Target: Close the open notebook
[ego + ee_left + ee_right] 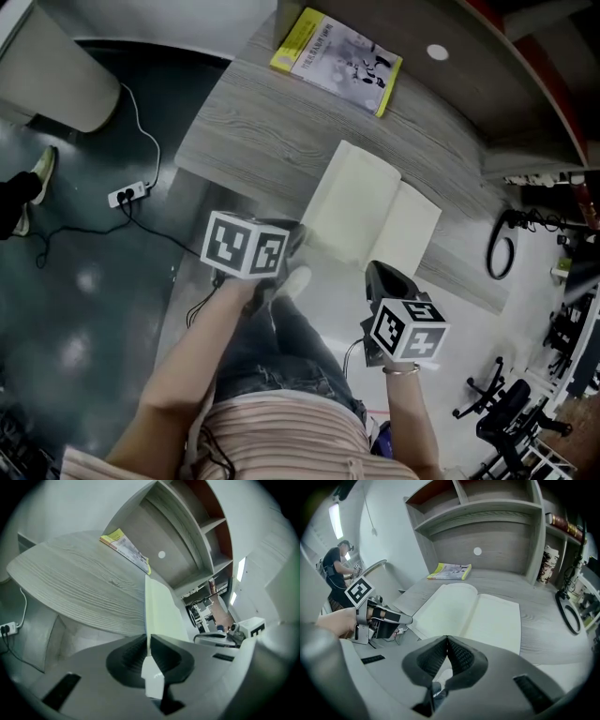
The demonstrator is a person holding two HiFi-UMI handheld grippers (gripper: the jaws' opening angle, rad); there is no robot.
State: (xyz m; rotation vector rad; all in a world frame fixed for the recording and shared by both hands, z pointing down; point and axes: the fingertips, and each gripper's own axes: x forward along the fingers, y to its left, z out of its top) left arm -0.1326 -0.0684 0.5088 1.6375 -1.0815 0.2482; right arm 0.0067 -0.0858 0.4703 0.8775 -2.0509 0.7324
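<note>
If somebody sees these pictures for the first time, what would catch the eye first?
An open notebook with blank pages lies at the near edge of the grey desk, and the left gripper pinches its left edge. A yellow book lies at the back of the desk.

**Soft indoor light, bent edges**

Even, cool light fills the head view. The floor (84, 281) carries pale patches of glare, and the pages of the notebook (370, 211) are the brightest surface, with a faint shadow along the fold. Both gripper views bulge strongly and go black at the corners. A ceiling lamp (333, 520) glows in the right gripper view. The left gripper (147, 639) looks soft up close, perhaps out of focus.
</note>
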